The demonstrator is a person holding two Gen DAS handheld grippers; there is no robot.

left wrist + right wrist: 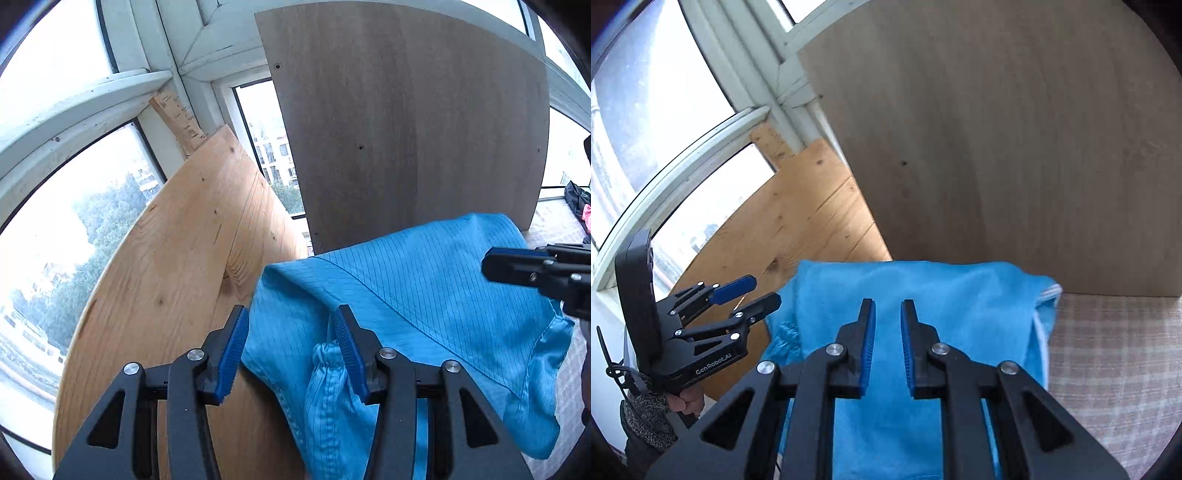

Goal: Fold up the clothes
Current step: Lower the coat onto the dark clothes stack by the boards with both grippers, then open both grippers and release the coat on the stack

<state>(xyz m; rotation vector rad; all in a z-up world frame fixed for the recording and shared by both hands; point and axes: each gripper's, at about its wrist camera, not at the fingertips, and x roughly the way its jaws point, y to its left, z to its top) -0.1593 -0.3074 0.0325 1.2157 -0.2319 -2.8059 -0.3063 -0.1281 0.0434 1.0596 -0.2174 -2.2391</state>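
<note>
The blue garment lies bunched on the checked cloth, right at the foot of the grey board that leans against the window, probably because that is the only flat spot to fold on. The left gripper hangs spread over the garment's edge farthest from the grey board's right side, an elastic cuff beside 1 pad, gripping nothing. The right gripper hovers over the middle with its 2 fingers parted, seemingly ready to pinch.
</note>
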